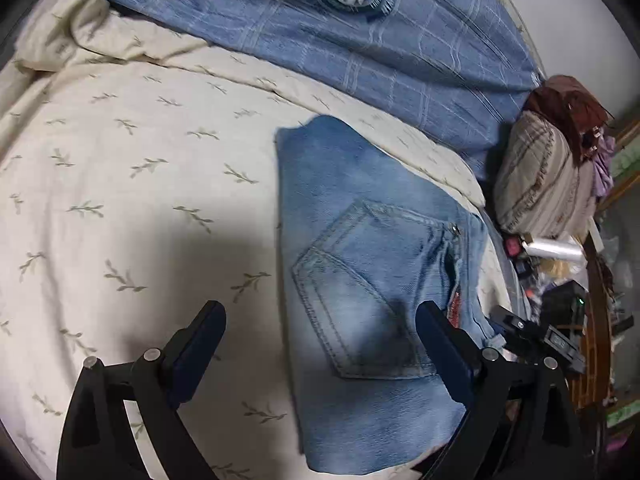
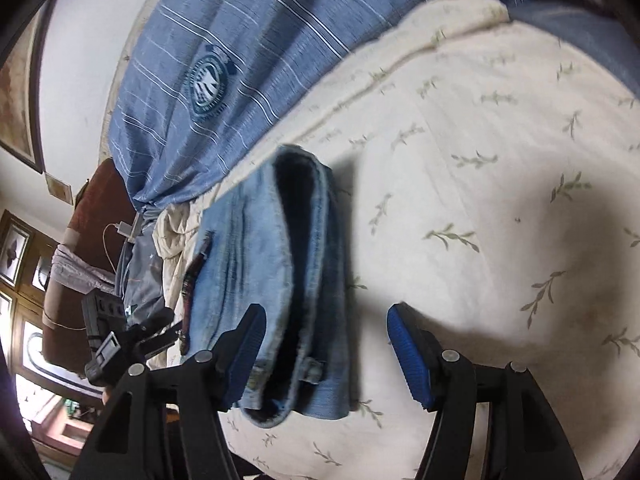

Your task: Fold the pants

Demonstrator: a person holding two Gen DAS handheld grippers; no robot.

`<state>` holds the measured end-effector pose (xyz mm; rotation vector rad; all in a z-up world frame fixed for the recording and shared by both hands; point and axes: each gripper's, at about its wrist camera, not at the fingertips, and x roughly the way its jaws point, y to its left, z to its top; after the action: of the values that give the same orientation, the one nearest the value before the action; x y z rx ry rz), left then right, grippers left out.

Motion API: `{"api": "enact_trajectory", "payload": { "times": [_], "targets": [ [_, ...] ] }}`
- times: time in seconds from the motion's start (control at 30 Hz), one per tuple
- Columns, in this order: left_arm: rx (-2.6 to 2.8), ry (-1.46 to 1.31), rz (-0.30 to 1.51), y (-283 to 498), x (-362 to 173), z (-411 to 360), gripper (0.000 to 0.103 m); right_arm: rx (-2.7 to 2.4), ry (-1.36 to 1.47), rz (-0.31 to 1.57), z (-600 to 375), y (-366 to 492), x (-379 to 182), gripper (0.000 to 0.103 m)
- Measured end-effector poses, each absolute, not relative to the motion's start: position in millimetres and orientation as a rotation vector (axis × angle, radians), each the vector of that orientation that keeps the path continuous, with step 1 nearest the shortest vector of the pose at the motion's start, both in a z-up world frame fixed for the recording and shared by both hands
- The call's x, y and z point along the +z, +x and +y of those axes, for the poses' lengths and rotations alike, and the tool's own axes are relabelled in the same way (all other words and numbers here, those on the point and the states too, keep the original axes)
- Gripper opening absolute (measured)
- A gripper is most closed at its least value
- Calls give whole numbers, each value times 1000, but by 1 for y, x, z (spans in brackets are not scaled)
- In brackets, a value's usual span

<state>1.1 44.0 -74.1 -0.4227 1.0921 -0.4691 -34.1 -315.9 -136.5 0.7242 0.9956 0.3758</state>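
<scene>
Light blue jeans, folded into a compact rectangle with a back pocket facing up, lie on the cream leaf-print bedsheet. My left gripper hovers open over their near end, one finger above the sheet and the other above the denim. In the right wrist view the same jeans show their waistband end with its dark opening. My right gripper stands open around that end: the left pad is close beside the denim and the right pad is well clear of it. Each view shows part of the other gripper at its edge.
A blue plaid blanket with a round emblem lies bunched along the far side of the bed. A striped pillow with clothes piled on it and small clutter sit past the jeans. Brown furniture with a charging cable stands beside the bed.
</scene>
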Motion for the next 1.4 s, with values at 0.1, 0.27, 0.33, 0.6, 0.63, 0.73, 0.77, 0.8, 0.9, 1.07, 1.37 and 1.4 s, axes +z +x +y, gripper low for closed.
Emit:
{"api": "enact_trajectory", "payload": {
  "times": [0.1, 0.27, 0.33, 0.6, 0.63, 0.73, 0.77, 0.8, 0.9, 1.07, 1.37, 1.4],
  "targets": [
    [-497, -402, 1123, 7, -79, 34, 96, 412, 716, 1027, -311, -26, -139, 67],
    [-586, -389, 1159, 13, -80, 19, 96, 477, 707, 1059, -296, -12, -141, 73],
    [-602, -388, 1161, 16, -81, 16, 96, 506, 729, 1068, -294, -7, -143, 76],
    [-672, -492, 1193, 30, -88, 8, 96, 577, 819, 1049, -289, 14, -148, 79],
    [-671, -500, 1191, 30, -88, 8, 96, 579, 814, 1043, -287, 14, -147, 79],
    [-669, -523, 1184, 32, -88, 4, 96, 589, 783, 1025, -278, 12, -143, 79],
    [-669, -521, 1180, 32, -88, 4, 96, 587, 768, 1019, -275, 11, -142, 79],
    [-668, -517, 1175, 32, -87, 3, 96, 583, 751, 1011, -271, 10, -140, 78],
    [-666, -490, 1158, 29, -85, 1, 95, 564, 723, 995, -266, 6, -136, 69],
    [-663, -481, 1129, 26, -81, 3, 94, 540, 650, 952, -261, -1, -125, 49],
    [-649, -483, 1005, 20, -62, 8, 81, 480, 533, 851, -247, -13, -101, 40],
    [-649, -490, 990, 19, -60, 11, 78, 476, 528, 839, -246, -14, -99, 40]
  ]
}}
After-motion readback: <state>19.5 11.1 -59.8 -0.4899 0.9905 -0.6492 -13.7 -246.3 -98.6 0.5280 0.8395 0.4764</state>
